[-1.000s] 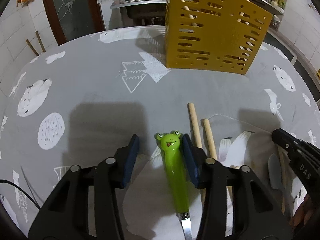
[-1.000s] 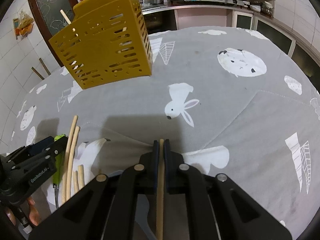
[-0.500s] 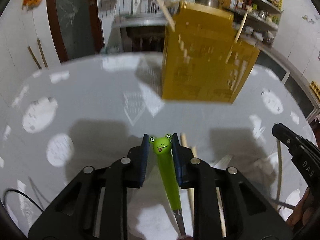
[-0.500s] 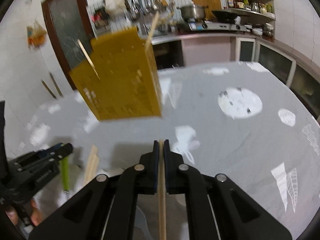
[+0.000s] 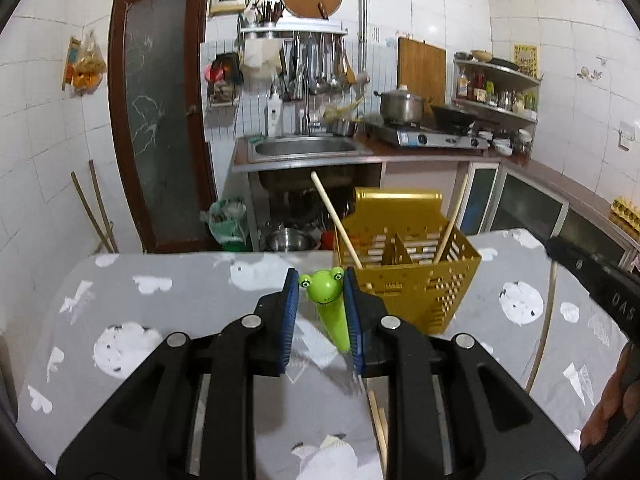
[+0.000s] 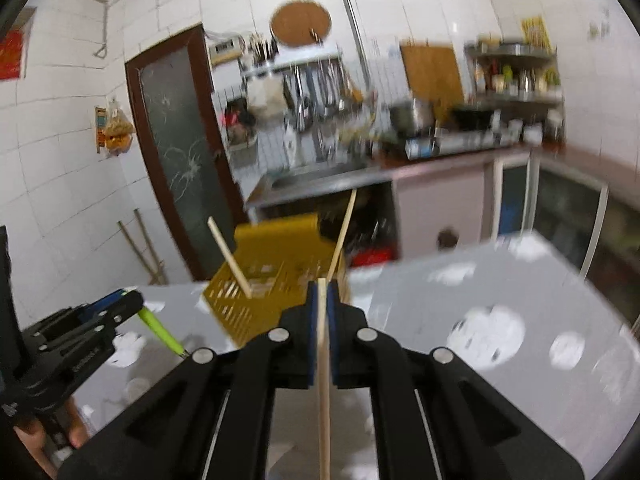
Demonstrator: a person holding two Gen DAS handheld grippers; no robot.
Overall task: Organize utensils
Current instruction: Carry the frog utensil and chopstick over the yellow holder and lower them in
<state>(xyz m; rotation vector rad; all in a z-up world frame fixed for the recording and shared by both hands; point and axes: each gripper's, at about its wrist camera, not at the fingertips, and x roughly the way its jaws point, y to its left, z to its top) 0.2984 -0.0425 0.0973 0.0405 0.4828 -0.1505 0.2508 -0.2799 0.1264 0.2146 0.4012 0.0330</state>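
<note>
Left wrist view: my left tool (image 5: 321, 304) was clamped on the frog knife (image 5: 326, 296), its blue pads pressing both sides of the green frog-head handle, having just closed on it. The knife hung clear of the grey table (image 5: 168, 312), blade end out of sight below the fingers. Just beyond stood the yellow basket (image 5: 408, 284), with two wooden sticks leaning in it. More loose sticks (image 5: 378, 420) lay on the table below the tool. At the right edge, the right tool's stick (image 5: 544, 324) hung downward.

I judged the handle smooth, hard and tapered, so likely slippery; a hold lower on the shaft would have been safer than on the rounded head. The blade probably made it tail-heavy.

Right wrist view, blurred: my right tool (image 6: 323, 300) was closed tight on one stick (image 6: 324, 380), which ran back between the fingers towards the camera, off the table. The basket (image 6: 272, 276) sat just ahead. The left tool (image 6: 80, 328) showed at left, the green knife (image 6: 160, 328) slanting down from it.

The stick looked light, stiff and thin, and gripped near its end it could swing.
</note>
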